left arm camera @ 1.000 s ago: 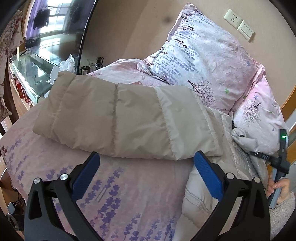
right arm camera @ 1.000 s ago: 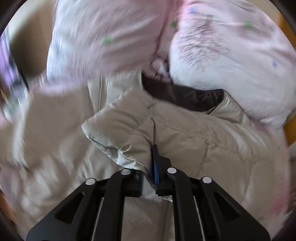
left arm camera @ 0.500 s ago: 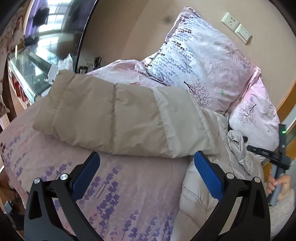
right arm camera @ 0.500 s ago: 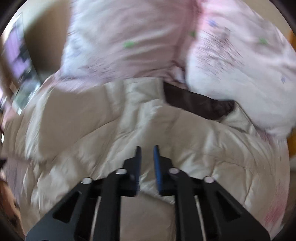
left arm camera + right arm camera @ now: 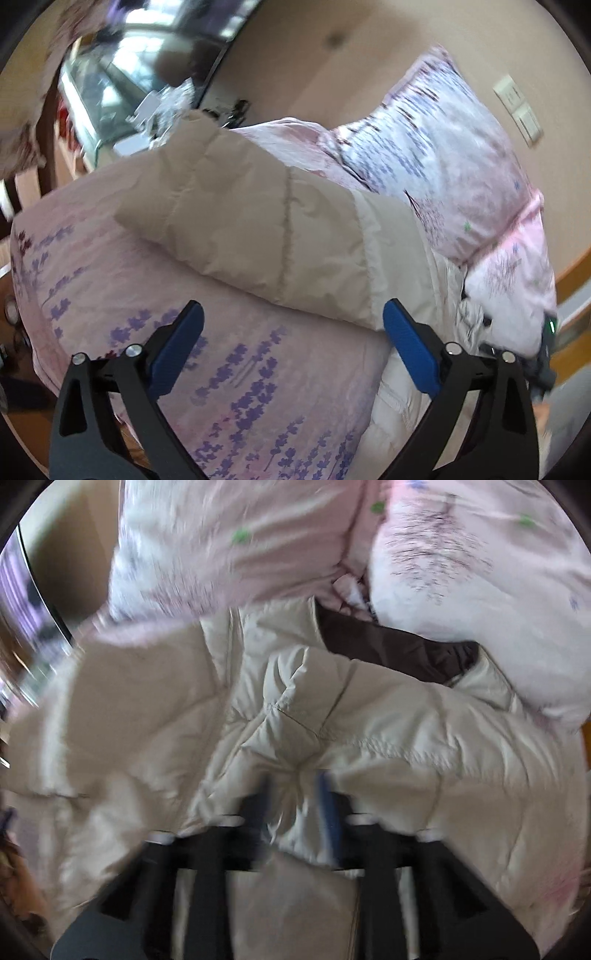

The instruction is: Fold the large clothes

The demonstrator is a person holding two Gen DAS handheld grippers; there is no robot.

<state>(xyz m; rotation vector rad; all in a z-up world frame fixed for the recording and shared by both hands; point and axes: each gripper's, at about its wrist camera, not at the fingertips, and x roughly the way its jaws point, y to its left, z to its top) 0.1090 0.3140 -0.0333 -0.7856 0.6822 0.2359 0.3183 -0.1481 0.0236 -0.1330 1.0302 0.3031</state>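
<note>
The jacket [image 5: 266,229], a beige puffer, lies on the bed [image 5: 240,387] with one sleeve stretched across the middle of the left wrist view toward the upper left, its body running off to the lower right under the pillows [image 5: 443,158]. In the right wrist view the quilted body fills the centre, the dark lining [image 5: 399,646] showing at the open collar just below the pillows. Our left gripper [image 5: 291,343] hangs spread wide over the purple-flowered cover, nothing between its blue pads, just short of the sleeve's near edge. Our right gripper [image 5: 295,805] is blurred at the bottom centre; its jaws have just been opening, and a bunch of the jacket's fabric sits between them, seemingly let go rather than pinched. We judge the step in hand is taking the sleeve to fold it over the body. To do it well we should bring the left pads down around the sleeve's near edge by the cuff end, take both layers, and carry it flat across. The slippery padding may spring back, so we should press it flat afterward.
</note>
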